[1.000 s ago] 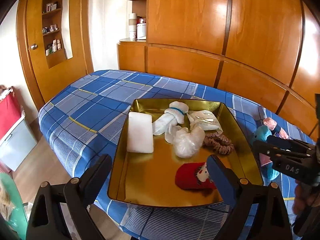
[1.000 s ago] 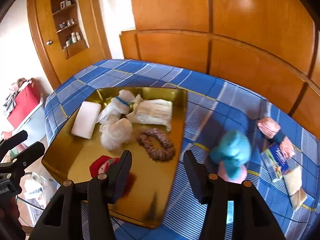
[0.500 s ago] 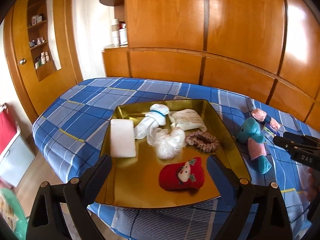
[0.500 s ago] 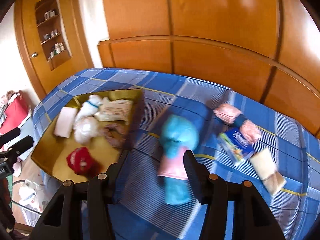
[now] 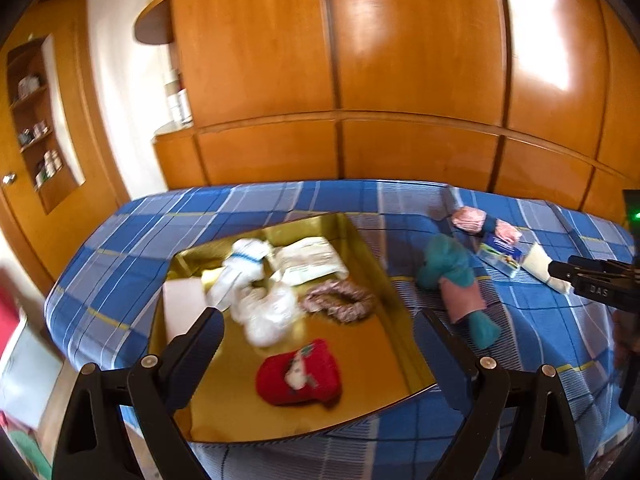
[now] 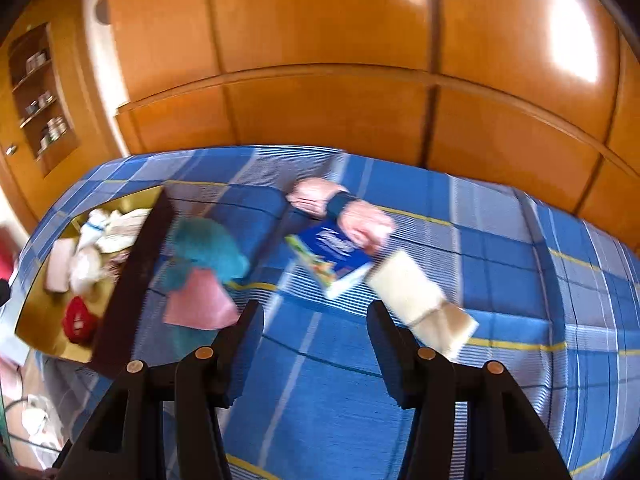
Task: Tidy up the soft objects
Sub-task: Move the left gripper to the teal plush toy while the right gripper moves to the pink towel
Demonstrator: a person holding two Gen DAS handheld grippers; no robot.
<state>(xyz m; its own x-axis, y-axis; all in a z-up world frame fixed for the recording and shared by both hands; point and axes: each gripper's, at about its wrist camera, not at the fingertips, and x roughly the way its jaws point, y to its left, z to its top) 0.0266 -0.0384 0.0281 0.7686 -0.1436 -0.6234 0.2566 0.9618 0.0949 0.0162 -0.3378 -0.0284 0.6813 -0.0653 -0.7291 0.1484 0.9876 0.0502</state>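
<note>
Left wrist view showed the left gripper (image 5: 316,344) with jaws spread and nothing between them, above the near half of a shallow gold metal tray (image 5: 368,248) on a blue plaid bedspread (image 5: 128,248). A red knitted pouch (image 5: 298,374) lay by the tray's near rim, a brown ruffled scrunchie (image 5: 338,306) close to its right wall. Right wrist view had the right gripper (image 6: 316,334) released and empty over bare bedspread, with a teal-and-pink plush toy (image 6: 202,268) just outside the tray's dark side wall, a blue printed packet (image 6: 334,256) and a cream flat pouch (image 6: 420,300) ahead, and open cloth stretching rightward.
</note>
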